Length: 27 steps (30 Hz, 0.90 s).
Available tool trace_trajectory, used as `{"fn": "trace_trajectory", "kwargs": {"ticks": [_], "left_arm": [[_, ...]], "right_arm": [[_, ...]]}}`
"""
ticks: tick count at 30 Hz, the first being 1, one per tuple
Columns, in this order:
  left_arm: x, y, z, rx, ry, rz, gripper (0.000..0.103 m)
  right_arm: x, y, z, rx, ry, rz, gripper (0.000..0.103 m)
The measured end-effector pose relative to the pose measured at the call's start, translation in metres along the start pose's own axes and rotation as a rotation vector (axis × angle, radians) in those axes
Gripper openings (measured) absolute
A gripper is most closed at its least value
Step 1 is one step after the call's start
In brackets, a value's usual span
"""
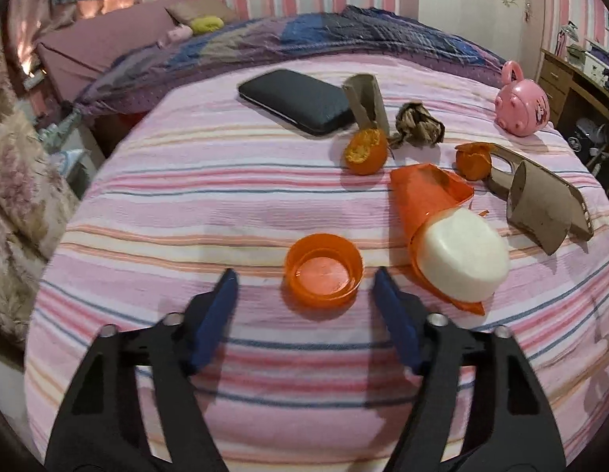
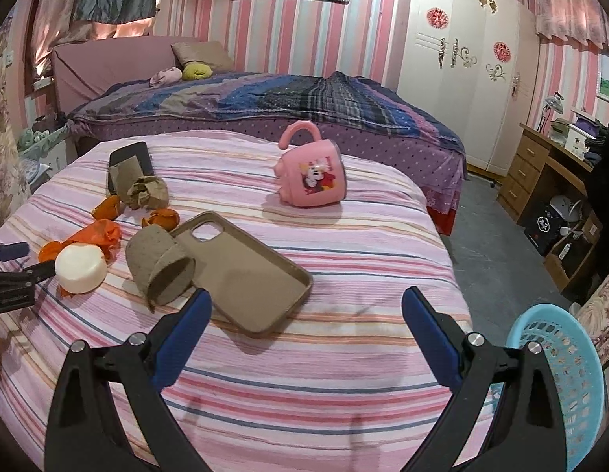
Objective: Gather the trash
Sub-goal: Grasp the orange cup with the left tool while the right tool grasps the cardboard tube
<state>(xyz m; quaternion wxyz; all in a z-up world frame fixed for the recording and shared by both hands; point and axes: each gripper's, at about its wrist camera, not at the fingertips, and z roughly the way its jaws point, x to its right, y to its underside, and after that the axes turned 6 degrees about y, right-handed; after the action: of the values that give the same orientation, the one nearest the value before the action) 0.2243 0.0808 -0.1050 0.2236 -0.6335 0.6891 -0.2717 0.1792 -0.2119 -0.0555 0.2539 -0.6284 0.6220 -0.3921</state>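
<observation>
On the pink striped cloth lies trash: an orange cap [image 1: 323, 270], an orange wrapper [image 1: 424, 196] with a white tub [image 1: 464, 258] on it, two orange peels [image 1: 364, 151] [image 1: 473, 159], crumpled brown paper [image 1: 418, 124] and two cardboard tubes [image 1: 366, 102] [image 1: 538, 206]. My left gripper [image 1: 305, 277] is open, its tips either side of the orange cap. My right gripper [image 2: 305, 303] is open and empty above the cloth, just in front of a tan phone case [image 2: 241, 271]. The tub [image 2: 81, 267] and nearer tube [image 2: 161, 265] show to its left.
A black phone [image 1: 294, 100] and a pink cartoon mug [image 2: 312, 175] lie on the cloth. A light blue basket [image 2: 560, 377] stands on the floor at the right. A bed [image 2: 265, 110] is behind, a wooden desk [image 2: 548, 181] at far right.
</observation>
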Motion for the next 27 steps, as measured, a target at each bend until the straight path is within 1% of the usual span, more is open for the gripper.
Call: {"fn": "trace_trajectory", "kwargs": {"ticks": [2,5,7,8,9,10,15,19,23,25,27], "left_arm": [[-0.002,-0.001,0.001,-0.006,0.026,-0.013,0.06],[-0.004,-0.001,0.002,-0.004,0.056,-0.019,0.054],[-0.003,-0.001,0.002,-0.002,0.065,-0.018,0.046],[-0.003,-0.001,0.002,-0.001,0.065,-0.017,0.045],[-0.002,-0.001,0.002,0.001,0.066,-0.015,0.041],[-0.002,-0.001,0.002,0.002,0.067,-0.013,0.039],[-0.003,-0.001,-0.001,0.02,0.066,-0.014,0.039],[-0.006,0.003,-0.013,0.06,0.034,-0.019,0.039],[-0.01,0.011,-0.029,0.102,-0.035,0.004,0.039],[-0.016,0.015,-0.037,0.117,-0.065,0.007,0.039],[-0.024,0.017,-0.044,0.124,-0.074,-0.006,0.039]], "right_arm": [[-0.004,0.0,0.003,-0.012,-0.006,-0.003,0.095],[-0.008,-0.001,0.007,-0.026,-0.024,0.001,0.095],[-0.013,-0.001,0.011,-0.036,-0.053,0.013,0.095],[-0.016,-0.002,0.012,-0.041,-0.069,0.021,0.095],[-0.018,-0.001,0.013,-0.043,-0.076,0.024,0.095],[-0.023,0.0,0.015,-0.047,-0.095,0.027,0.095],[-0.045,-0.002,0.018,-0.049,-0.141,0.001,0.095],[-0.067,-0.005,0.022,-0.049,-0.174,-0.042,0.095],[-0.082,-0.007,0.03,-0.07,-0.201,-0.064,0.095],[-0.088,-0.009,0.033,-0.08,-0.202,-0.066,0.095],[-0.093,-0.012,0.039,-0.097,-0.21,-0.05,0.095]]}}
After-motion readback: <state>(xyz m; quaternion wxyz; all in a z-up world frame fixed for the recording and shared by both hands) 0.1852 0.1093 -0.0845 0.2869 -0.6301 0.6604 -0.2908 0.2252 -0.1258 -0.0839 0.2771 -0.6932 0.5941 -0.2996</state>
